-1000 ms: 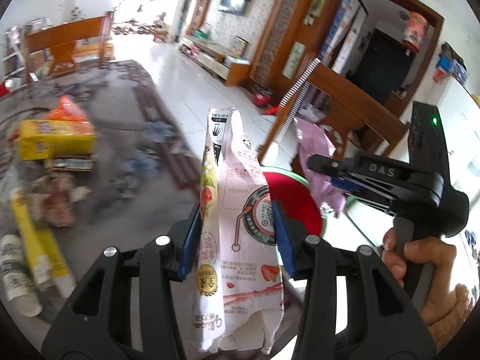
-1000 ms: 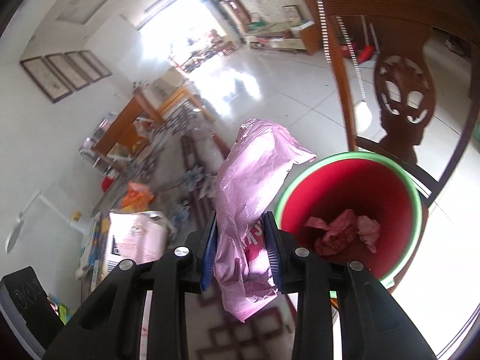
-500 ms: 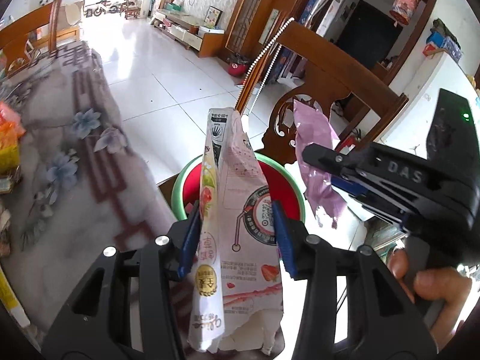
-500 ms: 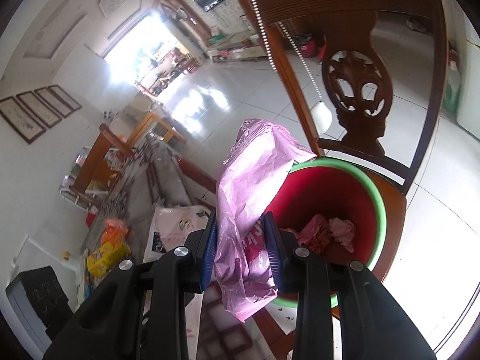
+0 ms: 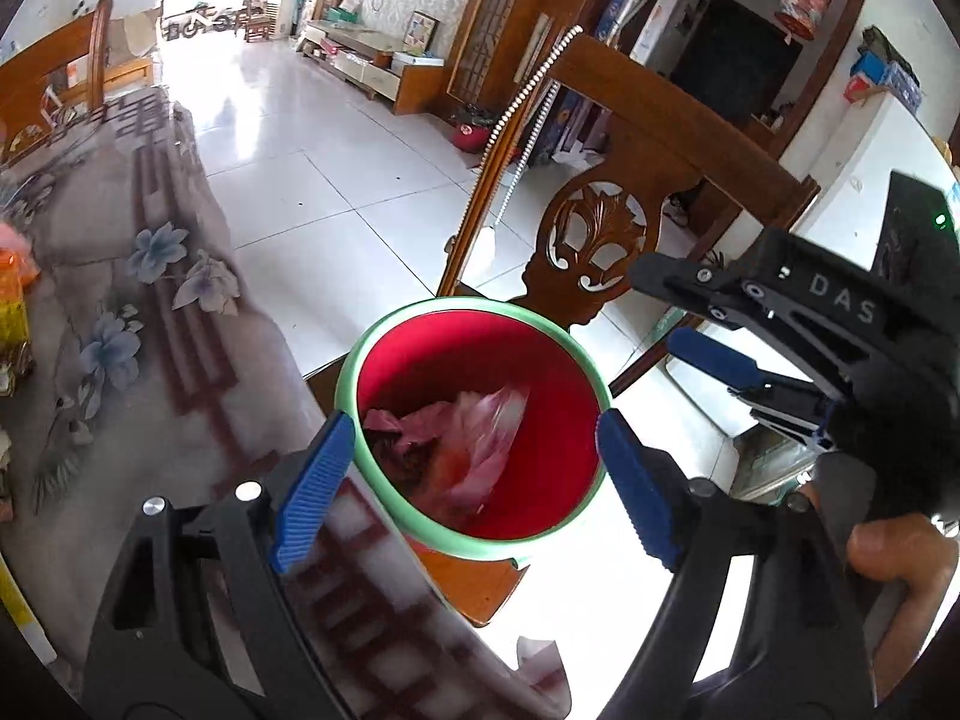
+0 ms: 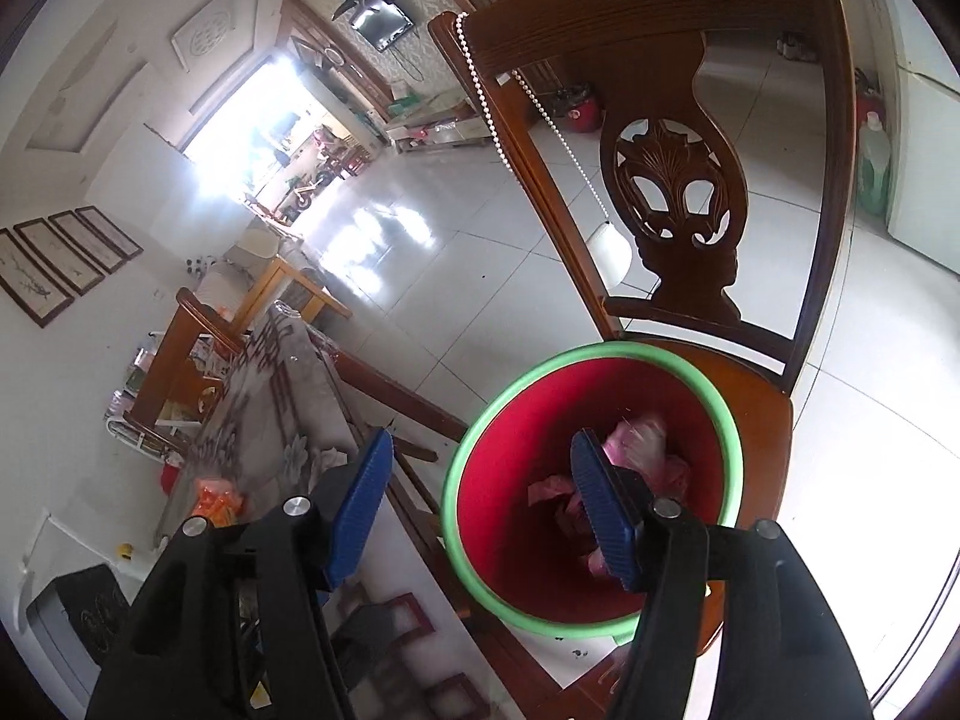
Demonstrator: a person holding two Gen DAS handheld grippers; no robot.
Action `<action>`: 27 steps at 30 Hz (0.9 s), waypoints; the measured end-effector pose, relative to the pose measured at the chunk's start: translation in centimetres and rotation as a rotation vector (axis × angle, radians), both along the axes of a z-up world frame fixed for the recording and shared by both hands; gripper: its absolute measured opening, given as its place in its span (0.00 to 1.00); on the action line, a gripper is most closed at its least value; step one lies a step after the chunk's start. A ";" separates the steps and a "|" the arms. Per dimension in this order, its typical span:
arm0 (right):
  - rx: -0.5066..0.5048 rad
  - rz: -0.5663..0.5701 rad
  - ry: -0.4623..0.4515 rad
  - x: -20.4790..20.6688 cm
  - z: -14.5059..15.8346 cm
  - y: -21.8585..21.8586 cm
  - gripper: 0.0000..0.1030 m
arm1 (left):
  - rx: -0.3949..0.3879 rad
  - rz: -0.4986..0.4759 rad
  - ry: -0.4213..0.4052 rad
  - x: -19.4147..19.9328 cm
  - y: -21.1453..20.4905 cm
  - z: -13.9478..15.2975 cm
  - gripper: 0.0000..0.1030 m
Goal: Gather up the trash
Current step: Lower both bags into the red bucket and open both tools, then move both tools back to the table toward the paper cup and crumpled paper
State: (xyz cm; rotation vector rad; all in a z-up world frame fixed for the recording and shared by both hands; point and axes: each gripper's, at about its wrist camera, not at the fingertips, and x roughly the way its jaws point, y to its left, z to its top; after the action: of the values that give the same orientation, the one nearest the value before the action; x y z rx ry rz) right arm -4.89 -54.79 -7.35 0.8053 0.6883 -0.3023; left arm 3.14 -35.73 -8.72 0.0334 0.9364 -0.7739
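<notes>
Left gripper [image 5: 471, 480] and right gripper [image 6: 483, 498]: jaws just opened, seen spread apart, nothing between them. Pink trash [image 5: 474, 450] is seen lying inside the red bin [image 5: 576, 372] on the wooden chair [image 6: 762, 408], at 12 o'clock from both grippers

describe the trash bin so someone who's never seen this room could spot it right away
Find the carved wooden chair beside the table with the floral cloth. The bin stands on its seat, just below both open claws. It is a round bucket, bright red inside with a pale green rim, and pink wrappers lie at the bottom.
</notes>
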 end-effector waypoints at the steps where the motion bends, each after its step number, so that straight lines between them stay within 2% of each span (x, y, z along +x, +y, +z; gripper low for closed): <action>1: 0.002 0.001 0.000 0.0 0.0 0.1 0.59 | -0.005 0.008 0.000 -0.1 0.5 0.2 0.78; 10: -0.029 0.064 0.020 1.4 0.0 2.0 0.61 | -0.029 0.113 -0.056 -1.7 7.7 2.1 0.78; 13: -0.037 0.102 0.035 2.2 0.0 3.3 0.62 | -0.018 0.182 -0.083 -2.1 11.6 2.7 0.78; 17: -0.059 0.151 0.051 3.2 0.2 5.2 0.63 | 0.040 0.305 -0.101 -2.7 18.4 2.6 0.78; 22: -0.105 0.234 0.059 4.7 0.9 9.0 0.63 | 0.097 0.491 -0.051 -1.9 27.1 1.5 0.78; 24: -0.117 0.260 0.060 5.1 1.1 10.3 0.63 | 0.094 0.545 -0.015 -1.5 29.7 0.8 0.78; 27: -0.139 0.307 0.059 5.9 1.4 12.9 0.63 | 0.061 0.598 0.074 -0.8 32.9 -0.8 0.71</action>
State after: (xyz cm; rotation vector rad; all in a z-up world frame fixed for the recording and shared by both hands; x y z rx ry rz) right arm 1.01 -41.91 -5.91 0.5500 0.8247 -0.0943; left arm 2.30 -2.82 -9.54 -0.2153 0.9722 -0.1937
